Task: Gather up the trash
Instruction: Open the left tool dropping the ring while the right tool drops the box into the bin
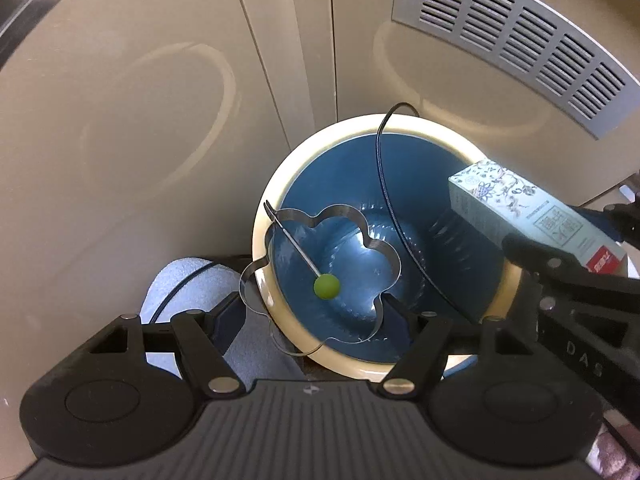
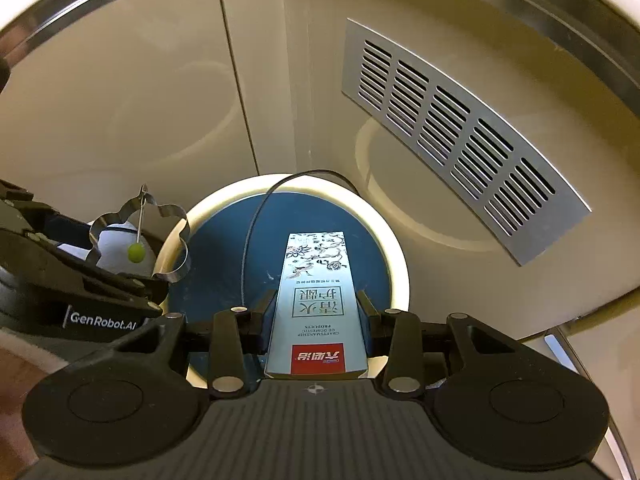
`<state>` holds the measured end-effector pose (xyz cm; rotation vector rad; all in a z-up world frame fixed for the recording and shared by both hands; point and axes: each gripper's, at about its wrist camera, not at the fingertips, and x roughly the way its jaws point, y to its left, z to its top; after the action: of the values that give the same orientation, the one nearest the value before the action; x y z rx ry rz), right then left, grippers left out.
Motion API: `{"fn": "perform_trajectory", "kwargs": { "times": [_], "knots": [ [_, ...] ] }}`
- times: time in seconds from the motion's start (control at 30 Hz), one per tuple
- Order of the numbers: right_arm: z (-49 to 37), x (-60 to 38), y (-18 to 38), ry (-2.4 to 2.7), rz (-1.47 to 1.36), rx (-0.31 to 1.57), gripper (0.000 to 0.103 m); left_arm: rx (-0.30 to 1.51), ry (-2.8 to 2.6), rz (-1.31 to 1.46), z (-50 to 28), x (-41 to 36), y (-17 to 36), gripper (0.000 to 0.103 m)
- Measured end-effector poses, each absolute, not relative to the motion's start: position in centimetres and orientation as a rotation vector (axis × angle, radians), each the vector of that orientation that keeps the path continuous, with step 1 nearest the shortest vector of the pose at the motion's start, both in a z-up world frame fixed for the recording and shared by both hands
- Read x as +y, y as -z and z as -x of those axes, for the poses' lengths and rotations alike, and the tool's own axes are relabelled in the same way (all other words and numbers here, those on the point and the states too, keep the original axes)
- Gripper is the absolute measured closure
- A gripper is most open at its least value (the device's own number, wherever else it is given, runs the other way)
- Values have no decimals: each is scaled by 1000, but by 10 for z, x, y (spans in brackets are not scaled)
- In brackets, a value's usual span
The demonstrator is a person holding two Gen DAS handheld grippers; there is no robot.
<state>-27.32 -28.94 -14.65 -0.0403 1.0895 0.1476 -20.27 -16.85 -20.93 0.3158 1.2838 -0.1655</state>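
A round bin point(image 1: 276, 208) with a cream rim and blue inside stands below both grippers; it also shows in the right wrist view point(image 2: 400, 264). My left gripper point(image 1: 320, 316) is shut on a flower-shaped metal ring point(image 1: 360, 216) with a wire handle and green ball point(image 1: 327, 286), held over the bin's left rim. My right gripper point(image 2: 316, 312) is shut on a pale blue carton point(image 2: 316, 280) with a red label, held over the bin opening. The carton point(image 1: 532, 212) and the ring point(image 2: 176, 216) each show in the other view.
A thin black wire handle point(image 1: 384, 184) arcs across the bin. Beige cabinet doors point(image 1: 160, 100) with a grey vent grille point(image 1: 516, 36) stand behind it. A white rounded object point(image 1: 180, 284) sits left of the bin.
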Motion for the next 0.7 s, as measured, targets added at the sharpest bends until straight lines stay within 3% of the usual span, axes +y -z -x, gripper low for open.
{"fn": "perform_trajectory", "kwargs": {
  "times": [0.07,0.1,0.27,0.37,0.53,0.7],
  "knots": [
    [269,-290,148,-137,31,1089,61,1288,173,-325,201,-171,210,23],
    [266,-291,150,-132,23,1085,61,1290,175,-332,199,-171,210,13],
    [260,-300,148,-112,-33,1088,36,1250,160,-399,199,-174,203,0],
    [264,-305,136,-104,-52,1060,23,1237,172,-362,201,-167,194,0],
    [275,-311,99,-102,-21,972,19,1206,205,-240,205,-151,161,0],
    [306,-325,25,-124,54,734,9,1054,274,-159,227,-134,97,0]
  ]
}}
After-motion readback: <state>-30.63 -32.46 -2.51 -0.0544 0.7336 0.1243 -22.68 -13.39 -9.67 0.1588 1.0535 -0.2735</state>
